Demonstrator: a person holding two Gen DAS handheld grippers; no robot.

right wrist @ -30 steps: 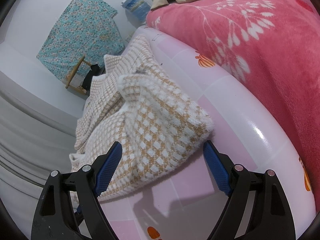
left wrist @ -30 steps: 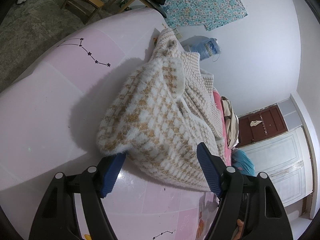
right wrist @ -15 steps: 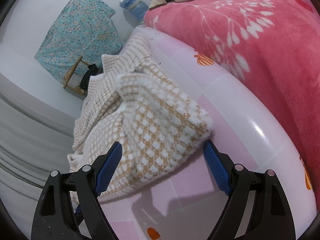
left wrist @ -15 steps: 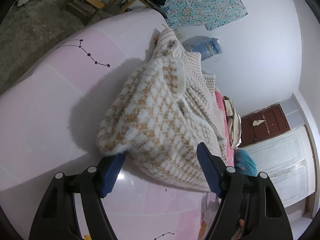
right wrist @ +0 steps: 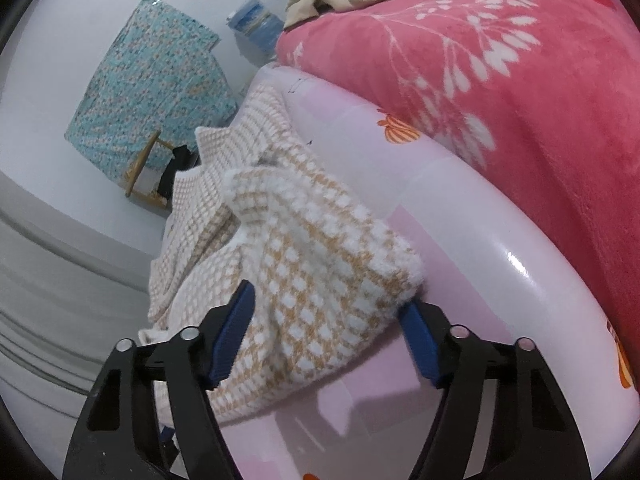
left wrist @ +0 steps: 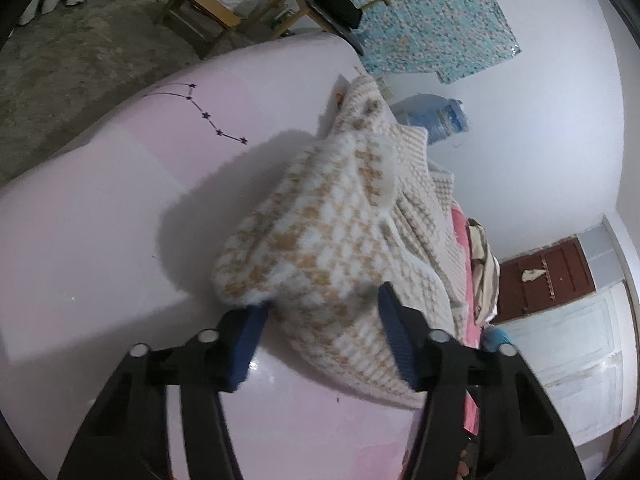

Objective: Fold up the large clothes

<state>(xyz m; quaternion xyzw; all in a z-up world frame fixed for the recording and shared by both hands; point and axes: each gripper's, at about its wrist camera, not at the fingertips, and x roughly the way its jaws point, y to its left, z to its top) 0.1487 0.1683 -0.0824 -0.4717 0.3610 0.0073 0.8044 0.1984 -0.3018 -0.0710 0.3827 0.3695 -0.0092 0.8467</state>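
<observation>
Pink glossy sheet [left wrist: 100,220], no readable writing anywhere. Checked knit sweater [left wrist: 320,248] lies bunched, stretching away lengthwise. Left gripper [left wrist: 324,336] and right gripper [right wrist: 326,332] have just been closing, jaws bracketing its near corners.

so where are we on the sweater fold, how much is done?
Early. Done: the checked sweater lies on the pink mat, one fuzzy end flopped over the body but still bunched. In hand: the left gripper and right gripper have just been closing, each with a near corner of the knit between its jaws; pads look about to pinch. Left: lift, square the folds, flatten.
</observation>
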